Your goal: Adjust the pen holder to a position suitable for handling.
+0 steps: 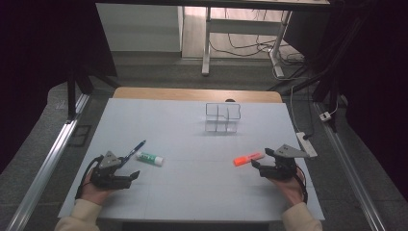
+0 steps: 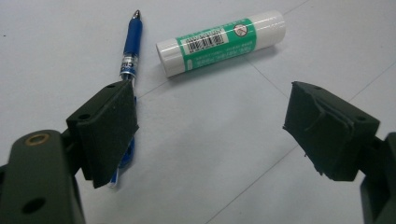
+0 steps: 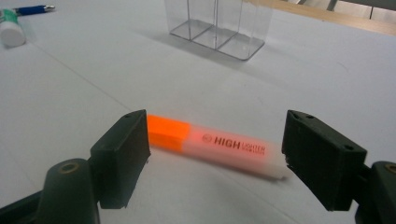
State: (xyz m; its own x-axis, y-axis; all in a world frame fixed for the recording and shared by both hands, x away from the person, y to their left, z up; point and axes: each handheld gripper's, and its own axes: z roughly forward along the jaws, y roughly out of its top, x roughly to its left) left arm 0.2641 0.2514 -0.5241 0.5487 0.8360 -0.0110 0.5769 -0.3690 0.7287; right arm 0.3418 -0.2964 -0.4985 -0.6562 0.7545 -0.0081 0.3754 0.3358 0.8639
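High view: the right gripper (image 1: 263, 158) is held with jaws spread beside the orange highlighter (image 1: 248, 159), which lies flat on the white table (image 1: 192, 192).
Left gripper (image 1: 129, 168): jaws spread, nothing pinched; aimed near the blue pen (image 2: 130, 49) and glue stick (image 2: 220, 41).
Likely destination: clear organizer (image 1: 222, 117), well apart.
Obstruction: none seen between.

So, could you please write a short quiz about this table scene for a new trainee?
1. True or false: the right gripper is shut on the orange highlighter.
2. Which lies nearest the left gripper? A) blue pen B) clear organizer C) orange highlighter
3. What colour is the label on the glue stick?

Key: 1 false, it is open. 2 A. 3 green.
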